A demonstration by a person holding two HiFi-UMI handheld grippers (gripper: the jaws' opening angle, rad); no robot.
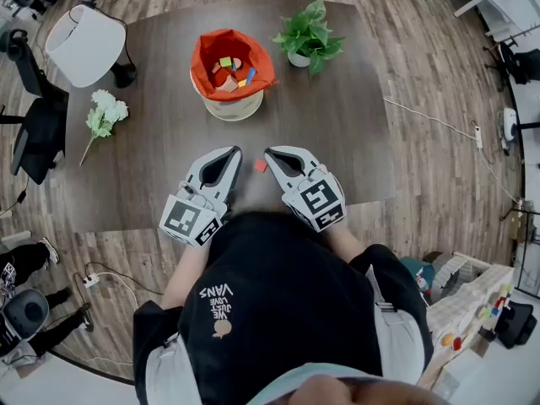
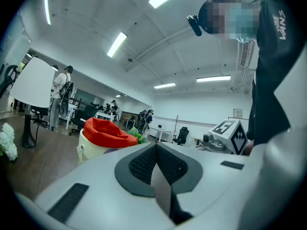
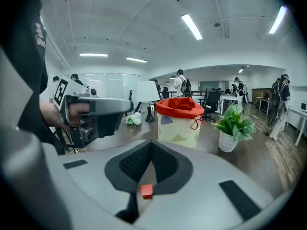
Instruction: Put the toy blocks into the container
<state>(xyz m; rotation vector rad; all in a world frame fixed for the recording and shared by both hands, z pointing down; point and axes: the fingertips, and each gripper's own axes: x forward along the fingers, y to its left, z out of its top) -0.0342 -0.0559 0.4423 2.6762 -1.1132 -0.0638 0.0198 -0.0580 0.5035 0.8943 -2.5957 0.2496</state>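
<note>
Red toy block (image 1: pixel 261 165) lies loose on the dark wood table (image 1: pixel 363 133) in head view, between the left gripper (image 1: pixel 235 151) and the right gripper (image 1: pixel 270 153), just beside the right one's tip. Container (image 1: pixel 228 78) with red liner stands further up the table, several coloured blocks (image 1: pixel 229 67) inside. Potted plant (image 1: pixel 307 37) is near it, white flowers (image 1: pixel 105 113) well apart.

Left gripper view: left gripper (image 2: pixel 155 146) clenched, nothing in it; container (image 2: pixel 101 139) ahead.

Right gripper view: right gripper (image 3: pixel 150 143) clenched and empty. The red toy block (image 3: pixel 147 191) shows on the table under it, ungrasped; container (image 3: pixel 179 121) and potted plant (image 3: pixel 232 128) ahead.
</note>
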